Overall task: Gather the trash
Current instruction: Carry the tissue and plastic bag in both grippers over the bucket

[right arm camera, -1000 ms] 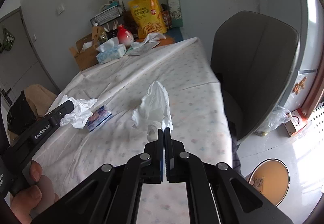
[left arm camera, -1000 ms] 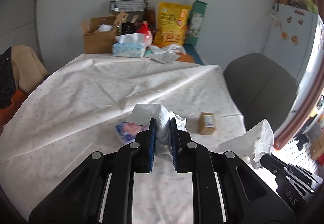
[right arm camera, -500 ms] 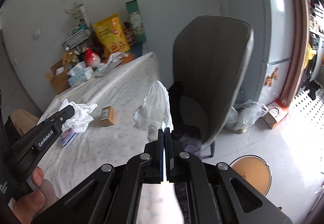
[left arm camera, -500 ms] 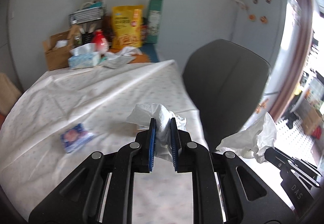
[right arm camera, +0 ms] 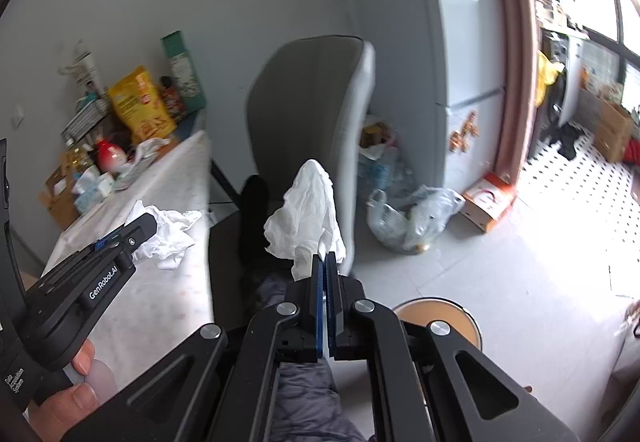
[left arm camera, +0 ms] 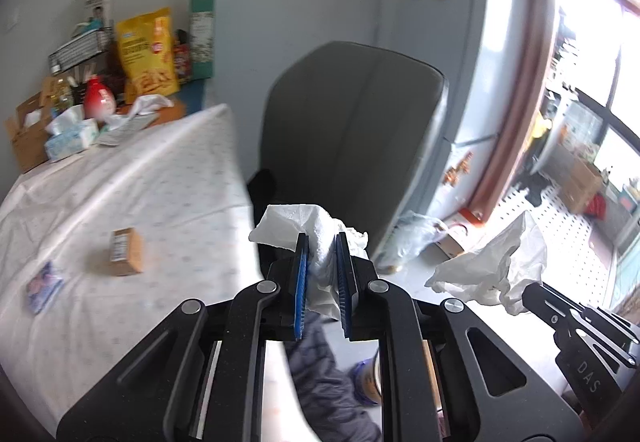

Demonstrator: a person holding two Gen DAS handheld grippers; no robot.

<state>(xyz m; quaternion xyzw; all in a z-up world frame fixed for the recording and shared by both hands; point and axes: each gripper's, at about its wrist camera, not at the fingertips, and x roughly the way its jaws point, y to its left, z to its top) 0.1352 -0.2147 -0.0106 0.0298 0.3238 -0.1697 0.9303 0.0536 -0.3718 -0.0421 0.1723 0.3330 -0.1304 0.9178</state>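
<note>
My left gripper is shut on a crumpled white paper towel, held past the table's right edge in front of the grey chair. My right gripper is shut on a white tissue that stands up from its blue pads. In the left wrist view the right gripper shows at the right with its tissue. In the right wrist view the left gripper shows at the left with its paper towel. A small cardboard box and a blue packet lie on the white tablecloth.
A round orange-topped bin stands on the floor below my right gripper. Clear plastic bags and a small carton lie by the fridge. Snack bags, a tissue box and cardboard crowd the table's far end.
Both grippers have swung to the right, away from over the table toward the chair and floor, each keeping its paper. The bin has come closer under the right gripper.
</note>
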